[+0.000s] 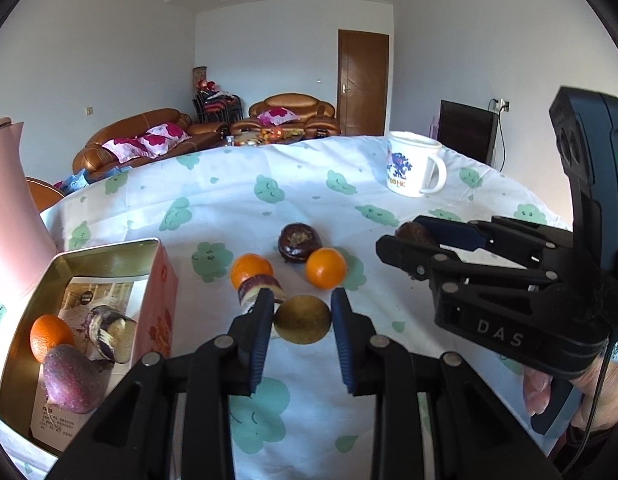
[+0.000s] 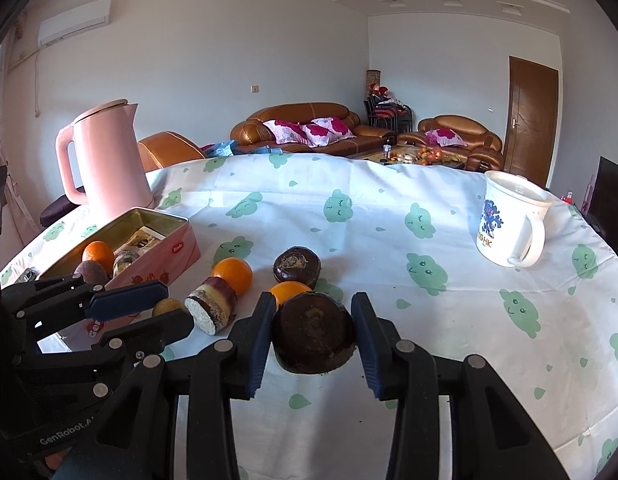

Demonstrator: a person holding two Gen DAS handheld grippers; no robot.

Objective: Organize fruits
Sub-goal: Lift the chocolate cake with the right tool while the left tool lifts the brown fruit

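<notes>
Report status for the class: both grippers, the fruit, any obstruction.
Left gripper shut on yellow-green fruit. Right gripper shut on dark brown fruit. Tin holds three pieces. Nothing blocking it.

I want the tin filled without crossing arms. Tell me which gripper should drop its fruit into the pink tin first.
Left. The left gripper is shut on the kiwi, and the pink tin lies just beside it. The right gripper, shut on the dark chestnut, would probably have to cross over.

Three oranges (image 1: pixel 327 268), two dark round water chestnuts (image 1: pixel 299 242), two cut sugarcane pieces (image 1: pixel 258 288), one kiwi (image 1: pixel 303 319), one purple fruit (image 1: pixel 71 378), one tin (image 1: pixel 109 249), one mug (image 1: pixel 413 169), one kettle (image 2: pixel 109 164).
</notes>
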